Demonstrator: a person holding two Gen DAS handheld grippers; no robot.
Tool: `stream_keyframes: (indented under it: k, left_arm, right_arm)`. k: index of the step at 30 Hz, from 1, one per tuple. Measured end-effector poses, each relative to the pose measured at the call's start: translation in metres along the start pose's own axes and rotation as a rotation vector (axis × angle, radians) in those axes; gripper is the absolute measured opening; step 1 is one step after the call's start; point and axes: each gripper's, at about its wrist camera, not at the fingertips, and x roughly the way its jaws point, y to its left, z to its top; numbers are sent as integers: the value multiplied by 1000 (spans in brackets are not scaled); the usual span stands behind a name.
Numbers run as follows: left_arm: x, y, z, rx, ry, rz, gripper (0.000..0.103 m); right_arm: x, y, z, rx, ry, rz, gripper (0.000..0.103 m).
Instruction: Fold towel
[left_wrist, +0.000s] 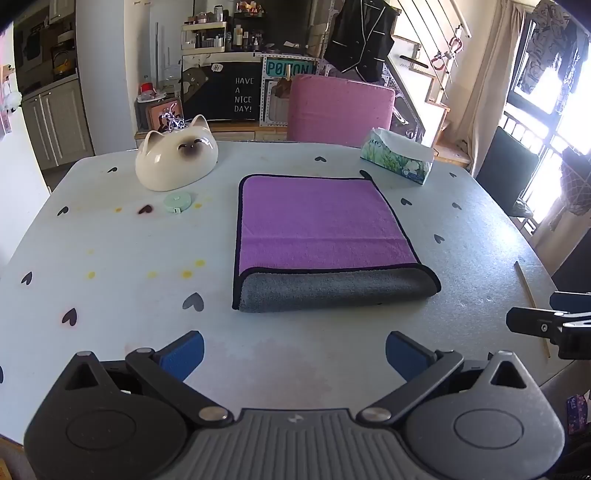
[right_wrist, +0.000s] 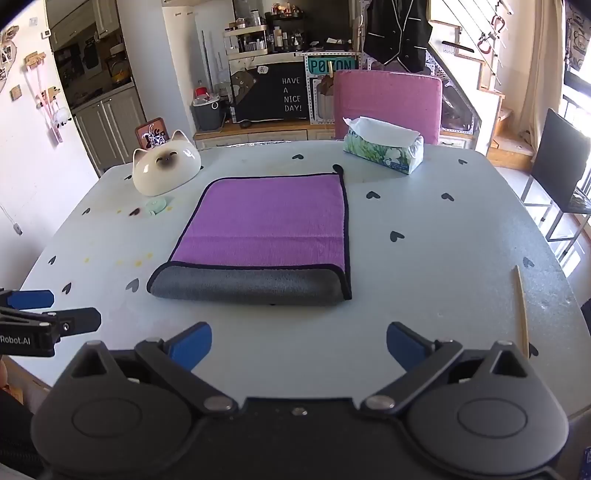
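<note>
Towel (left_wrist: 321, 225) folded, purple over grey

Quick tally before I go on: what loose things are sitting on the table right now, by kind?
Towel: 1, purple, near edge turned over to show grey
Cat-shaped bowl: 1
Tissue pack: 1
Round green tape measure: 1
Wooden stick: 1
Total: 5
</note>
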Motion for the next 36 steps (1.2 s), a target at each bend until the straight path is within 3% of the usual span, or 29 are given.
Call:
stream_keyframes:
  k: [36]
  left_arm:
    - [-1,-1,0,0,1,-2,103]
  right_arm:
    - [-1,2,1,4,3,3,101]
